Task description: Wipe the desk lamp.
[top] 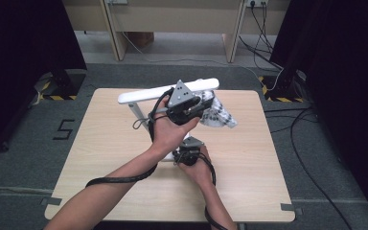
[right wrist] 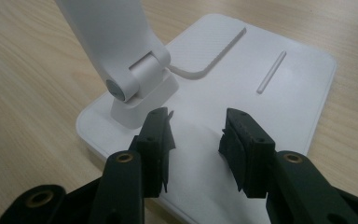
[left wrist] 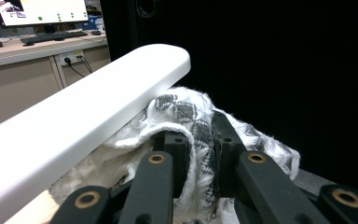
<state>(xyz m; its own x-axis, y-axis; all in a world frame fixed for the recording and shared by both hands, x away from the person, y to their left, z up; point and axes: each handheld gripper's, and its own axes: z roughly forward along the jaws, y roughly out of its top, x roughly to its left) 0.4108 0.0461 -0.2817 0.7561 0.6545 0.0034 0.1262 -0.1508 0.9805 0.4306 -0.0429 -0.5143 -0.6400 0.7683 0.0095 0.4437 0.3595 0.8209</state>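
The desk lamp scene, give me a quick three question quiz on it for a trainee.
1. True or false: the left gripper is shut on the patterned cloth.
2. Which part of the lamp does the cloth lie against? A) the base B) the long white bar C) the hinge
3. In the right gripper view, what lies under the right gripper, and are its jaws open or shut?

Key
1. True: in the left gripper view the cloth is pinched between the jaws.
2. B: the cloth sits under the end of the bar.
3. The lamp's flat white base; the jaws stand apart with nothing between them.
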